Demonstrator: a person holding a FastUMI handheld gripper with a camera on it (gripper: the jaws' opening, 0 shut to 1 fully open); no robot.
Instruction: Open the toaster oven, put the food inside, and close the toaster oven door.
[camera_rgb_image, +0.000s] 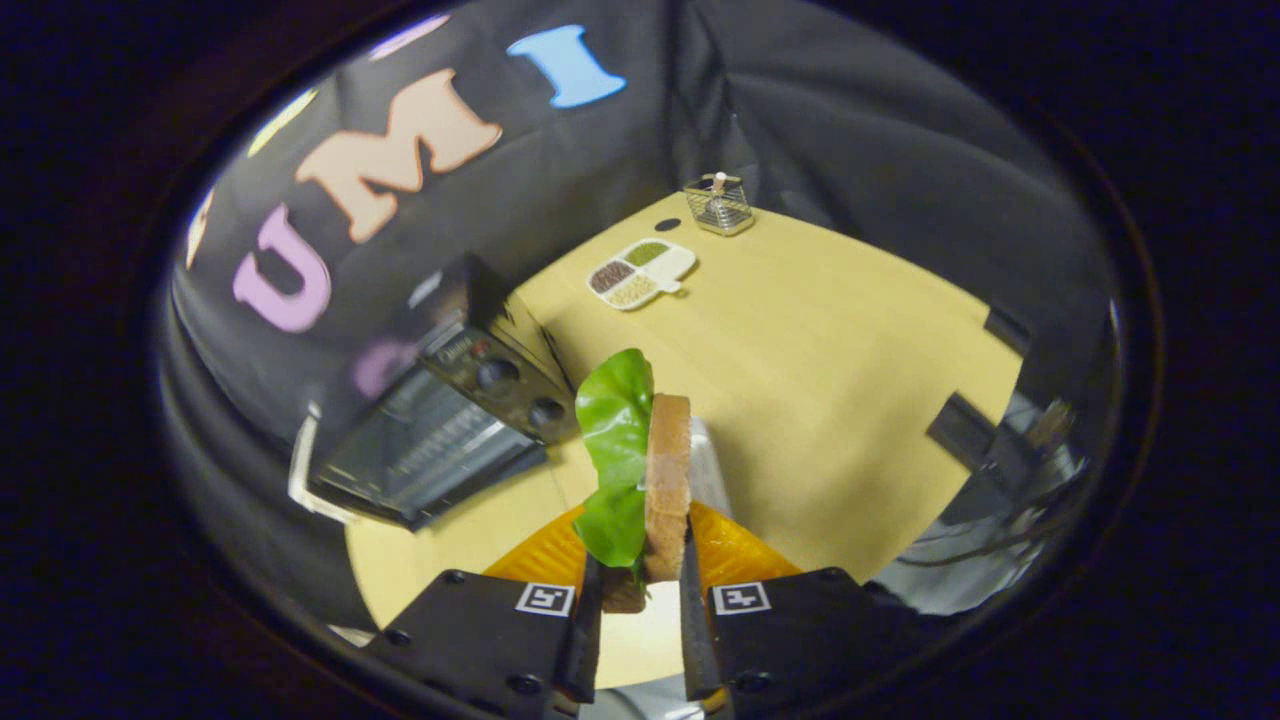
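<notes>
My gripper (638, 585) is shut on a sandwich: a slice of brown bread (668, 485) with a green lettuce leaf (615, 440) against its left side, held upright between the fingers and lifted above the wooden table (820, 360). The toaster oven (450, 420), black with two knobs and a glass door, stands to the left of the sandwich, a little beyond the fingers. Its door looks closed, with the pale handle (305, 480) at its near edge. An orange mat (735, 555) lies under the sandwich, just ahead of the fingers.
A white divided dish of grains (640, 272) lies farther back on the table. A small wire basket (718, 204) stands beyond it near the far corner. Dark cloth walls close in the booth. Dark gear and cables sit off the table's right side (990, 470).
</notes>
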